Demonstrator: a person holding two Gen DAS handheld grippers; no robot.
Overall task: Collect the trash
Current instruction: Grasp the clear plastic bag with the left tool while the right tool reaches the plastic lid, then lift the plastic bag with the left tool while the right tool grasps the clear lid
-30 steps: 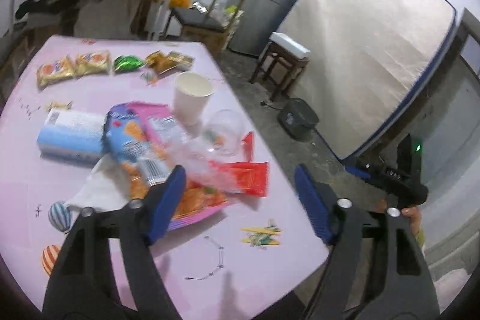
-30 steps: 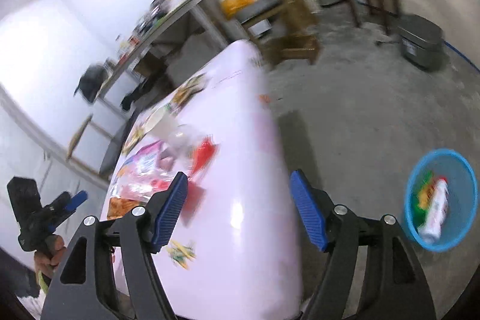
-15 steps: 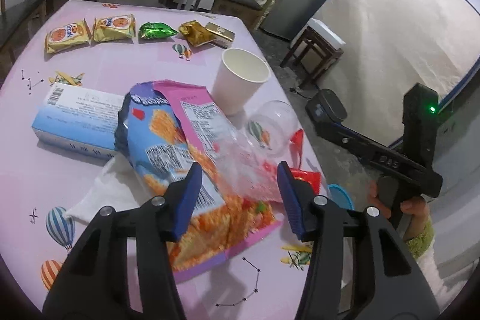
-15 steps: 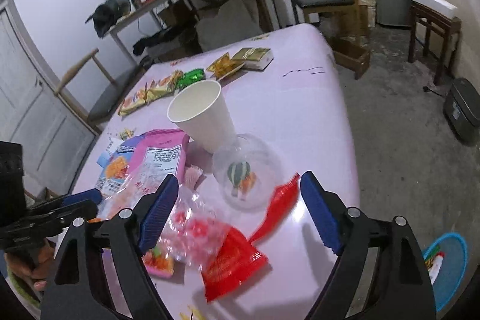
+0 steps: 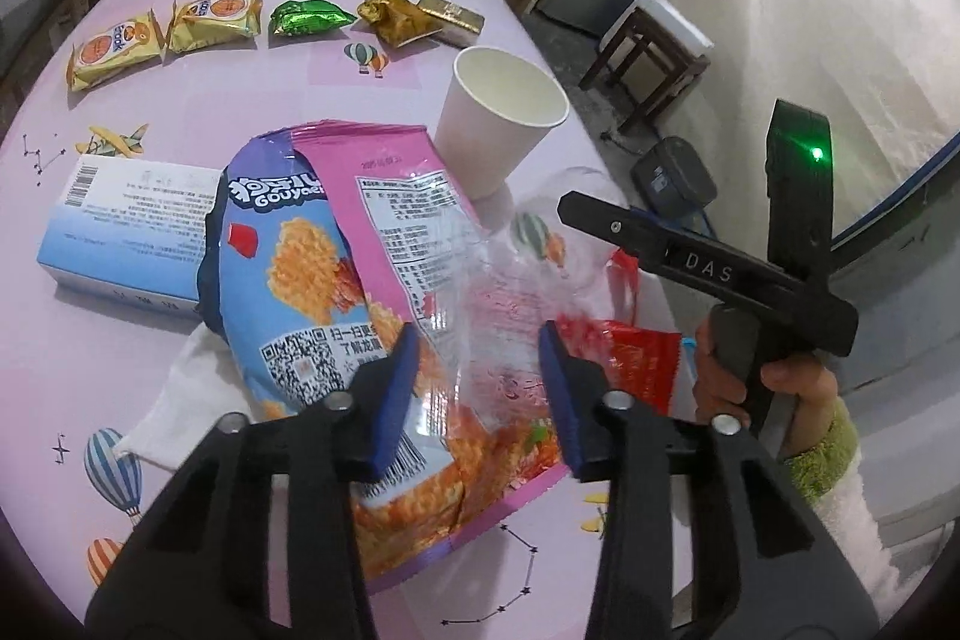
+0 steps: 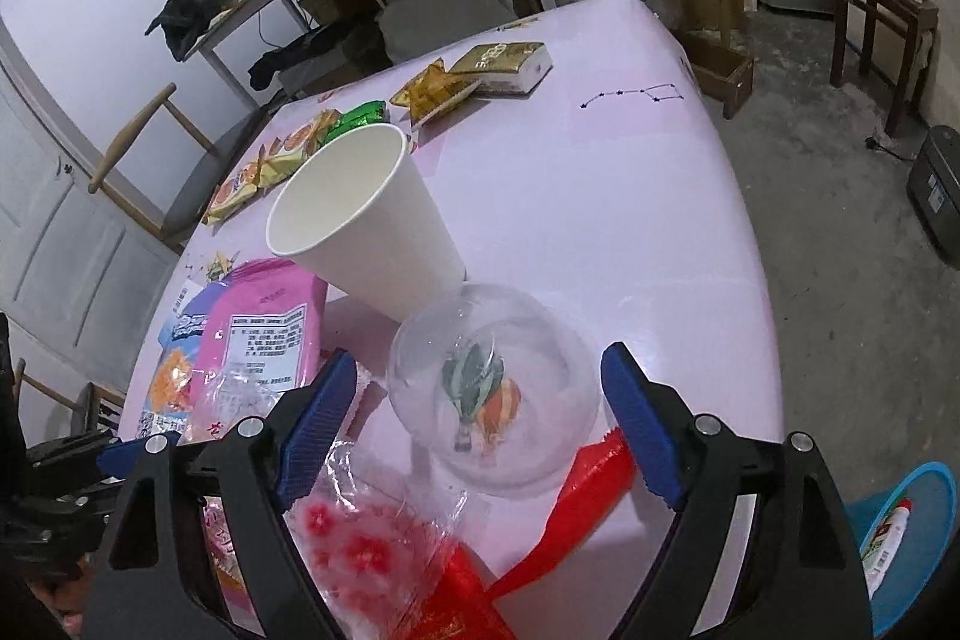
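Note:
My left gripper (image 5: 480,388) hangs low over a pile of wrappers, and its jaws are closing. A crinkled clear plastic wrapper (image 5: 498,328) lies between the blue pads (image 5: 396,400), with a gap still showing on both sides. Under it lies a blue and pink snack bag (image 5: 312,268), and a red wrapper (image 5: 624,358) is to the right. My right gripper (image 6: 480,424) stands open around a clear plastic dome cup (image 6: 492,388), not touching it. A white paper cup (image 6: 360,220) stands just behind the dome.
A blue and white box (image 5: 120,220) and a white tissue (image 5: 186,388) lie left of the pile. Sealed snack packets (image 5: 216,16) line the far side of the pink table (image 6: 600,220). A blue basket (image 6: 924,484) holding trash sits on the floor at the right.
The left jaws have narrowed and dropped onto the clear wrapper. The right gripper swung from the table's side to over the table and closed in on the clear dome cup.

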